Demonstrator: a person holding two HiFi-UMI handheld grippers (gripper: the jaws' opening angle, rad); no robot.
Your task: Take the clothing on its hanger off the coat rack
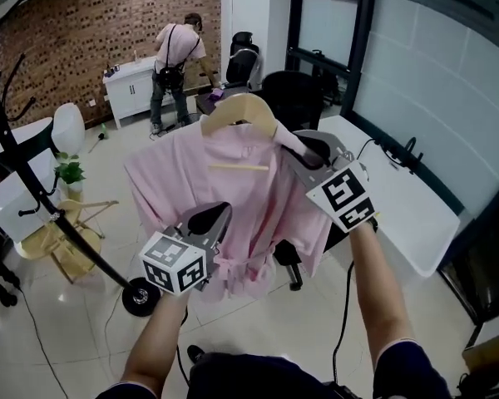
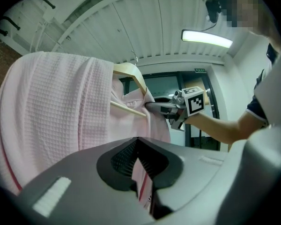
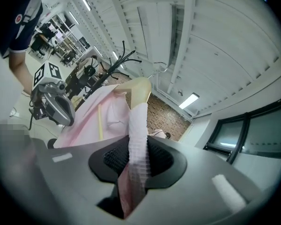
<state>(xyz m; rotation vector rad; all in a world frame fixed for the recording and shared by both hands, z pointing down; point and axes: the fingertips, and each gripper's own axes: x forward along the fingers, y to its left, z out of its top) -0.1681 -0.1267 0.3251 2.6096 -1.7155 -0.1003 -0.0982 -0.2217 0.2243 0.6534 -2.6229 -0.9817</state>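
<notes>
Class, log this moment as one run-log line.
left tongs: shut on pink garment | right tongs: shut on pink garment | hanger: clear of coat rack

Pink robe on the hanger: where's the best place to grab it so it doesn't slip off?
Probably the robe at its shoulder, coming in level from the side. There it drapes over the stiff arm of the hanger, so one pinch steadies both. The right gripper pinches right by it; the left gripper pinches loose lower cloth.

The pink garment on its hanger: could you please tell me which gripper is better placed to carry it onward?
Probably the right gripper: it is shut on the pink garment at the wooden hanger's end, so it steadies the hanger. The left gripper only pinches cloth lower down.
</notes>
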